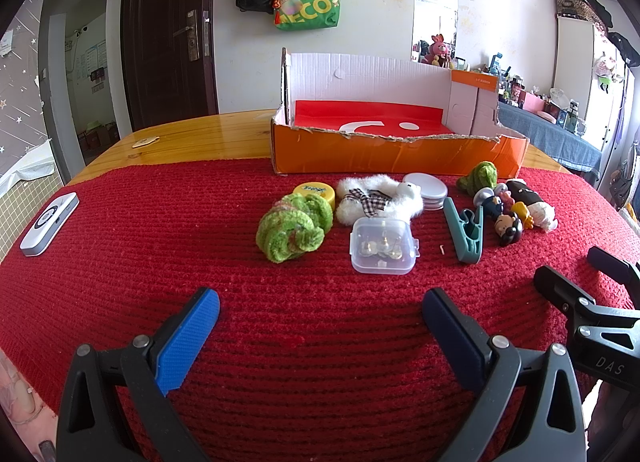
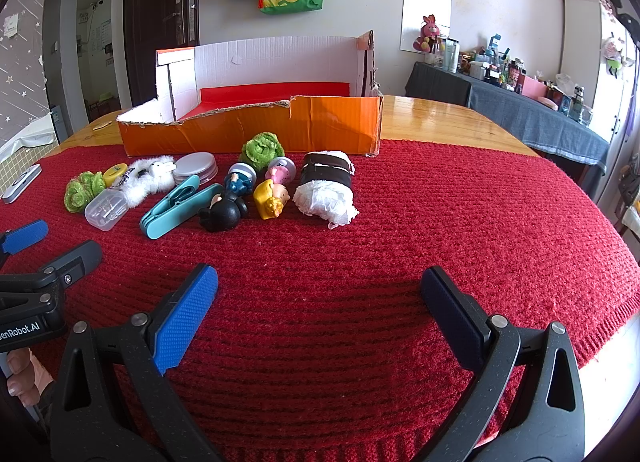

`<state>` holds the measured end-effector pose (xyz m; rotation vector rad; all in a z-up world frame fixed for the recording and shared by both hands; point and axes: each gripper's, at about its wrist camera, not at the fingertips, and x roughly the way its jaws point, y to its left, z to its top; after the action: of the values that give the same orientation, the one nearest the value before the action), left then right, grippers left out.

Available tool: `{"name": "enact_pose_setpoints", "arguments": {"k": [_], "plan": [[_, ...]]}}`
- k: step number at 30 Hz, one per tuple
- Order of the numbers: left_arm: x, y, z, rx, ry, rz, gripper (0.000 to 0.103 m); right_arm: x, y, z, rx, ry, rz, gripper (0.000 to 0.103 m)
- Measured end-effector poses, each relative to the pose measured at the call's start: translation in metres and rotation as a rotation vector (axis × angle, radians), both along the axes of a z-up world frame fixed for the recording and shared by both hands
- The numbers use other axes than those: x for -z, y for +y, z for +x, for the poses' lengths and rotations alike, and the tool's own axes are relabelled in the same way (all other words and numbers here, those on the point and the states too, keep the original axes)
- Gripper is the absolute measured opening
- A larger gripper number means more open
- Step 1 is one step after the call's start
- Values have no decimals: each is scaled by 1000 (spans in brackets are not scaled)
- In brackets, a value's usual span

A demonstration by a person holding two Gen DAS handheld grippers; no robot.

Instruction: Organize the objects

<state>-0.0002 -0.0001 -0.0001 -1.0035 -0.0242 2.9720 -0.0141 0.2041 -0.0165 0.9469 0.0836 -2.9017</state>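
A row of small objects lies on the red knitted cloth (image 1: 160,254) in front of an open orange cardboard box (image 1: 392,154), which also shows in the right wrist view (image 2: 256,130). From the left: a green crochet piece (image 1: 294,228), a yellow tin (image 1: 314,193), a white fluffy toy (image 1: 378,200), a clear plastic case (image 1: 384,246), round silver lids (image 1: 426,190), a teal clip (image 1: 466,230), figurines (image 2: 248,198), a green plush cabbage (image 2: 262,152) and a sushi-shaped plush (image 2: 326,190). My left gripper (image 1: 320,322) is open and empty. My right gripper (image 2: 320,298) is open and empty.
A white and grey device (image 1: 50,224) lies at the cloth's left edge. The wooden table (image 1: 192,138) extends behind the box. A cluttered side table (image 2: 532,122) stands at the right. The right gripper shows at the left wrist view's right edge (image 1: 592,290).
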Motion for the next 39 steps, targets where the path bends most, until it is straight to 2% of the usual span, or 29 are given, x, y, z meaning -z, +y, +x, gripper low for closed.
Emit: {"name": "enact_pose_setpoints", "arguments": {"k": [19, 25, 31, 39], "plan": [[0, 0, 0, 1, -3, 1, 103, 0, 0, 1, -11, -5, -2, 103], [-6, 0, 1, 11, -7, -4, 103, -5, 0, 0, -53, -24, -13, 103], [-19, -7, -1, 34, -4, 26, 103, -18, -3, -7, -70, -8, -21, 103], [-29, -26, -27, 70, -78, 90, 103, -36, 13, -39, -43, -34, -84, 103]]}}
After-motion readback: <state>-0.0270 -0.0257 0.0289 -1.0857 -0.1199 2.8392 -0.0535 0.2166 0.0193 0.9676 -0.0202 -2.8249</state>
